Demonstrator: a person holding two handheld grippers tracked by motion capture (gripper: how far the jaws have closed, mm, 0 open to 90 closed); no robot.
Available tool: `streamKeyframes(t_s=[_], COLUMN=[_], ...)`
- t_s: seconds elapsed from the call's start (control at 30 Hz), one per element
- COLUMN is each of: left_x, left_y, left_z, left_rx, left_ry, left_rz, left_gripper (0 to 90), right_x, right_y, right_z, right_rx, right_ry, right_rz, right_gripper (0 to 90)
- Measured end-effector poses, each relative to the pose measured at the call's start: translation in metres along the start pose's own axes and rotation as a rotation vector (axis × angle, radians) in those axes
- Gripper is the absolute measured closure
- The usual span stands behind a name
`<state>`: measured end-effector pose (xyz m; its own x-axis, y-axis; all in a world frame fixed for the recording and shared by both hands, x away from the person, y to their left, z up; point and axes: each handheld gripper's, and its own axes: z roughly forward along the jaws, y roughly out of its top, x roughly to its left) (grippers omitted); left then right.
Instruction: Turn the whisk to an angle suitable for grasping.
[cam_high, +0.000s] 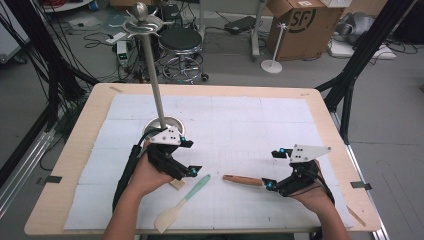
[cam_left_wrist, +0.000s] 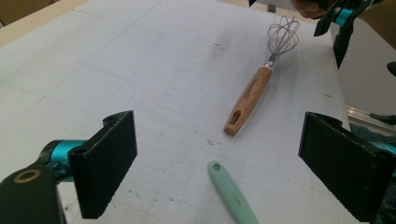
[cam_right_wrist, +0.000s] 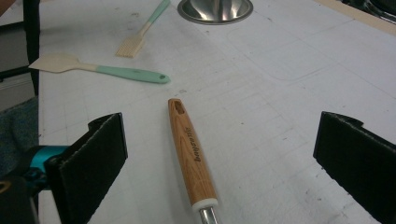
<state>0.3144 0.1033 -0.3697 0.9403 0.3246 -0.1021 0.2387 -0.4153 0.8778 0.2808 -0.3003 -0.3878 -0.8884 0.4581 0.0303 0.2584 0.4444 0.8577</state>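
So the tabletop (cam_high: 75, 150) is light wood with rounded corners, covered by a white gridded mat (cam_high: 240, 130) that looks scuffed and smudgy up close.

Left tongs (cam_high: 189, 157) are spread wide with nothing between the ribbed black pads. The mint-handled spatula (cam_high: 181, 202) lies just in front of them, untouched: smooth handle with a small hole at the end, and a flat cream blade that looks like silicone. Right tongs (cam_high: 278, 169) are also wide open. The whisk (cam_left_wrist: 261, 79) lies on the mat with its wooden handle running up between those jaws, no contact that I can see.

What each angle adds:
- The left gripper view is where you see the whisk's thin steel wire loops; from above, that end is hidden under the right hand (cam_high: 312, 192).
- The right gripper view shows the grain on the handle, dark lettering I can't read, a slot at its end and a white collar where the metal starts. It also catches a brush (cam_right_wrist: 140, 32) with a mint handle and pale bristles, lying near the spatula.
- The high view shows the shiny metal stand (cam_high: 155, 90): round base, tall thin pole, and a ball on top.
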Motion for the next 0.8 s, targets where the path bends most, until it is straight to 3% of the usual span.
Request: streamKeyframes(t_s=[0.37, 0.53, 0.8], left_x=[0.0006, 0.0041, 0.0043], left_y=[0.0003, -0.0015, -0.0014], left_z=[-0.0051, -0.0065, -0.0088], left_rx=[-0.059, -0.055, -0.049], left_ry=[-0.05, -0.036, -0.005], left_rz=[-0.003, -0.023, -0.01], left_gripper=[6.3, 1.6, 1.6], right_x=[-0.0004, -0.0004, -0.0001], right_y=[-0.0012, -0.0017, -0.0029], right_z=[0.0007, 0.0022, 0.0038], right_rx=[0.02, 0.027, 0.036], right_ry=[0.002, 0.005, 0.007], right_rz=[0.001, 0.007, 0.009], right_gripper=[2.2, 2.2, 2.2])
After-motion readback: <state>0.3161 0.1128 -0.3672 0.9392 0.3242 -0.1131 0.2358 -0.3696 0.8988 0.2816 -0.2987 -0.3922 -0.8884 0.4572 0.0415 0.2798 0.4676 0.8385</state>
